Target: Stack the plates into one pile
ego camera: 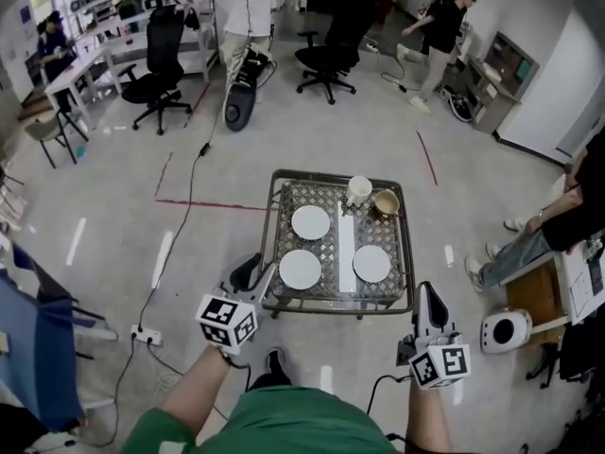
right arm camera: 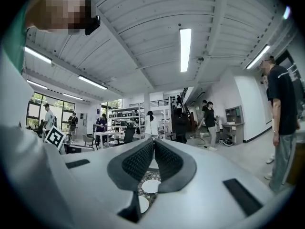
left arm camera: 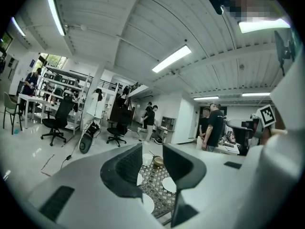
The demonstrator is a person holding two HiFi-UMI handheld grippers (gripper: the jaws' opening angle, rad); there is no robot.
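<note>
The only printing close by is the black-and-white square code on the cube of each tool. The left gripper [ego camera: 257, 274] hangs just short of the near left corner of the low table [ego camera: 408, 282], its fingers spread with only air between them. The right gripper [ego camera: 424, 299] sits off the near right corner, its ribbed pads pressed together on nothing.

A power strip [ego camera: 145, 336] and its cable lie on the floor to the left, and a round white device [ego camera: 504, 330] stands to the right.

On the woven tabletop three white plates lie apart, none stacked. The near left plate [ego camera: 300, 269] and far left plate [ego camera: 310, 222] lie on one side of a white strip [ego camera: 347, 241], and the right plate [ego camera: 371, 264] on the other. Behind them stand a white cup [ego camera: 358, 190] and a brown bowl [ego camera: 386, 202].

Farther off are red floor tape [ego camera: 203, 203], black office chairs [ego camera: 156, 60] and people standing.
</note>
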